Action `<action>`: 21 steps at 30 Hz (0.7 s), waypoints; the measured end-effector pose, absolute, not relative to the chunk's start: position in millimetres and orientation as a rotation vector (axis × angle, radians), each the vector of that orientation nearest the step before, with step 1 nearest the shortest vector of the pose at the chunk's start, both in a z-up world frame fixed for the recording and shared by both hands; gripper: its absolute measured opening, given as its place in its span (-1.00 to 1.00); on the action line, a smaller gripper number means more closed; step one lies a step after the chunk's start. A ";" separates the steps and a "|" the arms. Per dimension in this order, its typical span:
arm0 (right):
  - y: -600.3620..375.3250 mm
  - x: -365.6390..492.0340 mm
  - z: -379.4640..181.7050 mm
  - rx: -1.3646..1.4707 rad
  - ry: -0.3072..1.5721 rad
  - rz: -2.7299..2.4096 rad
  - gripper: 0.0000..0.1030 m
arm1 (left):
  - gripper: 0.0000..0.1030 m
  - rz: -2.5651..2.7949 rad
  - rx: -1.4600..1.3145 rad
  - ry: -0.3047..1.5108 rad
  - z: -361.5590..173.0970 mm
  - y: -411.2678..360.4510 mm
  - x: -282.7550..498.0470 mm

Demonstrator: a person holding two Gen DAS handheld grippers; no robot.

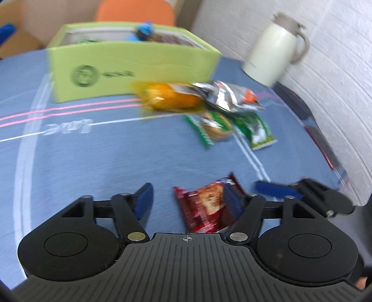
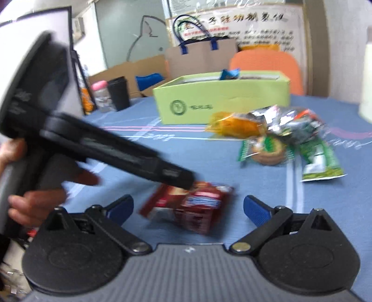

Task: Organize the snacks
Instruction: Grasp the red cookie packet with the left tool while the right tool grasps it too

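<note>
Red snack packet (image 1: 208,209) lay flat on the blue tablecloth (image 1: 93,162), nearest item to both tools, well apart from the rest of the snacks. In the left wrist view it sat between the left gripper's (image 1: 189,202) spread fingers, crowded toward the right-hand blue pad (image 1: 233,203), which looked to be touching or overlapping its edge; the other pad (image 1: 144,201) stood clear of it. Long axis ran roughly along the fingers, tilted a bit. Jaws wide apart, not clamped on anything yet.

From the right wrist view the same packet (image 2: 188,209) lay just ahead of the right gripper (image 2: 188,206), roughly centred between its splayed-out fingers, nothing held. The left tool crossed that view from the left, tip down at the packet's top edge. Judgement: left was the nearer one and set for the pick; it likely needed a small shift rightward before closing. Blur heavy, so contact uncertain.

Further out: orange packet (image 1: 169,96), silver foil bag (image 1: 225,95), green-wrapped round cake (image 1: 216,127) and green sachet (image 1: 258,131) clustered in a pile near the lime-green box (image 1: 130,67). Box stood open at the far side, some snacks already inside, a blue wrapper (image 1: 145,29) poking up. White jug (image 1: 272,51) to the right of the box, orange chair (image 1: 134,11) behind.
</note>
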State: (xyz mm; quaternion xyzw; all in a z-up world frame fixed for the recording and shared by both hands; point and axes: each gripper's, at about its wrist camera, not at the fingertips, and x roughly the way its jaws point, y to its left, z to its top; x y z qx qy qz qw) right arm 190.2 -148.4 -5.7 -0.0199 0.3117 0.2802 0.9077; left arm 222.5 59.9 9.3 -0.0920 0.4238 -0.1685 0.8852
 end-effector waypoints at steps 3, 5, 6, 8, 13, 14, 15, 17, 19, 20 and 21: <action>-147.8 190.9 -12.3 0.009 0.669 0.580 0.92 | 0.15 -0.348 -0.248 0.885 6.2 72.9 215.9; -136.5 187.6 -15.3 -0.022 0.667 0.583 0.92 | 0.11 -0.365 -0.259 0.903 1.5 72.3 215.8; -130.8 186.4 -16.7 -0.045 0.658 0.577 0.92 | 0.07 -0.367 -0.255 0.909 -0.6 69.6 216.7; -122.6 188.2 -21.1 -0.090 0.644 0.553 0.93 | 0.05 -0.391 -0.232 0.892 -2.3 61.6 215.2; -115.9 188.2 -15.5 -0.155 0.635 0.534 0.45 | -0.89 -0.489 -0.276 0.880 -5.4 52.4 214.0; -118.6 192.1 -12.5 -0.135 0.642 0.537 0.35 | -0.90 -0.487 -0.272 0.871 -5.3 52.8 214.8; -120.2 197.5 -9.5 -0.115 0.649 0.543 0.30 | -0.91 -0.473 -0.282 0.865 -4.6 54.4 216.5; -119.2 208.1 0.6 -0.110 0.626 0.551 0.30 | -0.92 -0.463 -0.311 0.856 2.2 58.7 224.1; -112.5 222.1 15.4 -0.133 0.575 0.548 0.30 | -0.92 -0.456 -0.319 0.814 17.8 62.9 234.9; -109.1 231.5 23.9 -0.141 0.545 0.551 0.30 | -0.92 -0.452 -0.316 0.784 27.4 65.1 241.9; -104.8 243.1 32.7 -0.142 0.518 0.557 0.30 | -0.92 -0.444 -0.311 0.753 37.3 67.5 249.5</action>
